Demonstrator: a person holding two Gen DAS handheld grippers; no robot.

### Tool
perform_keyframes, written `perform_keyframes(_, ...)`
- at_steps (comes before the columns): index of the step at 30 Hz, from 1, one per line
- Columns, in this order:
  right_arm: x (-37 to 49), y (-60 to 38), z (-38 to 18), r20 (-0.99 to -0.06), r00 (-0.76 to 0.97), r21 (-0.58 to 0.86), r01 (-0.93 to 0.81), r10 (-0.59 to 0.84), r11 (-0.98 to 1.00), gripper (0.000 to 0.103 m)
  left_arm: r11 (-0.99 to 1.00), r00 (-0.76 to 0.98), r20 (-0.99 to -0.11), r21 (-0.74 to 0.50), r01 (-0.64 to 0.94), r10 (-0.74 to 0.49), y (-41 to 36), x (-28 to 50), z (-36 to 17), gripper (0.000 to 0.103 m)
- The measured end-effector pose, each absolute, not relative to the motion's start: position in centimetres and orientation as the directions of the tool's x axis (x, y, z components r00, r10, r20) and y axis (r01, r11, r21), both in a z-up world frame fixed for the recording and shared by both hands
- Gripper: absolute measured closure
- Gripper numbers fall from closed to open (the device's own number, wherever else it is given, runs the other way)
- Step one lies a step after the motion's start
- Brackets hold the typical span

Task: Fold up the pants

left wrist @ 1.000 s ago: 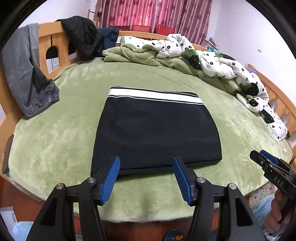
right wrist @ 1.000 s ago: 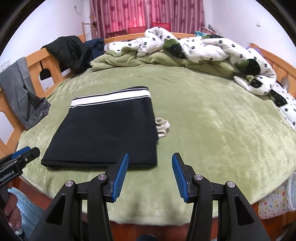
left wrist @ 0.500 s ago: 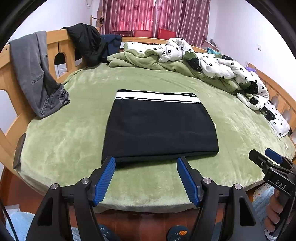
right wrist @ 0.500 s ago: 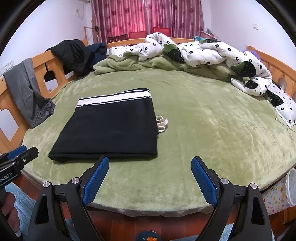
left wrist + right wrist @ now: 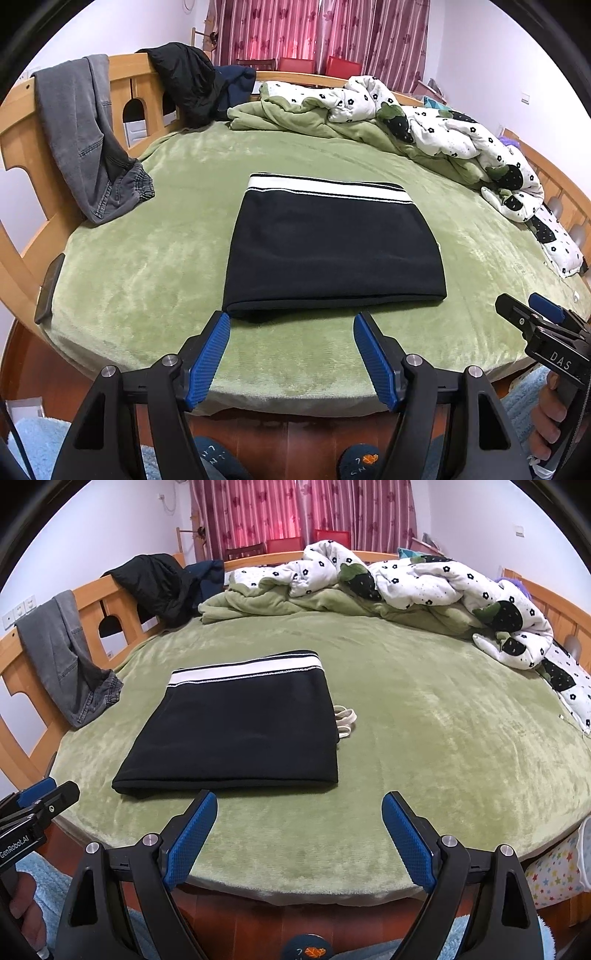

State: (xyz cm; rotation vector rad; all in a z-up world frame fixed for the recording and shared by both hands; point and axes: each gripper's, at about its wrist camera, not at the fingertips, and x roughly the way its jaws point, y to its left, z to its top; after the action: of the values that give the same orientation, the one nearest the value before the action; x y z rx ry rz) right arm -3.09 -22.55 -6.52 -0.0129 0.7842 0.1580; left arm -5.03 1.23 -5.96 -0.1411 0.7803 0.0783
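Note:
The black pants (image 5: 332, 251) lie folded into a flat rectangle on the green blanket, white striped waistband at the far edge. They also show in the right wrist view (image 5: 240, 734), with a white drawstring (image 5: 345, 720) sticking out at their right side. My left gripper (image 5: 291, 332) is open and empty, just short of the pants' near edge. My right gripper (image 5: 299, 812) is open and empty, near the bed's front edge, to the right of the pants' near corner.
Grey jeans (image 5: 85, 140) and a black jacket (image 5: 188, 81) hang over the wooden bed rail (image 5: 14, 147) at the left. A bunched flower-print quilt (image 5: 443, 129) lies along the back and right. The bed's front edge (image 5: 295, 398) is just below the grippers.
Both grippers have drawn back from the pants toward the bed's front edge. The right gripper's jaws have opened wider. The pants lie unmoved.

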Motion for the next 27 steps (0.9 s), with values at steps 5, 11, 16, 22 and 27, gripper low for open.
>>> perform_keyframes(5, -3.15, -22.62, -6.56, -0.707, 0.695, 0.047, -0.137, 0.130, 0.990, 0.013, 0.986, 0.706, -0.708, -0.104, -0.128, 0.017, 1.39, -5.00, -5.95, 0.035)
perform_keyframes(11, -3.17, -22.86, -6.54, -0.705, 0.697, 0.054, -0.128, 0.129, 0.990, 0.013, 0.988, 0.712, -0.702, -0.095, -0.125, 0.022, 1.39, -4.90, -5.86, 0.035)
perform_keyframes(16, -3.11, -22.99, -6.54, -0.706, 0.696, 0.060, -0.124, 0.130, 0.990, 0.013, 0.989, 0.716, -0.697, -0.080, -0.121, 0.031, 1.04, -4.80, -5.72, 0.035)
perform_keyframes(22, -3.12, -22.94, -6.46, -0.704, 0.698, 0.066, -0.115, 0.128, 0.991, 0.013, 0.989, 0.716, -0.698, -0.083, -0.125, 0.031, 0.95, -4.76, -5.67, 0.035)
perform_keyframes(27, -3.20, -22.96, -6.47, -0.701, 0.702, 0.067, -0.108, 0.124, 0.992, 0.013, 0.989, 0.715, -0.698, -0.083, -0.120, 0.029, 1.11, -4.73, -5.72, 0.035)
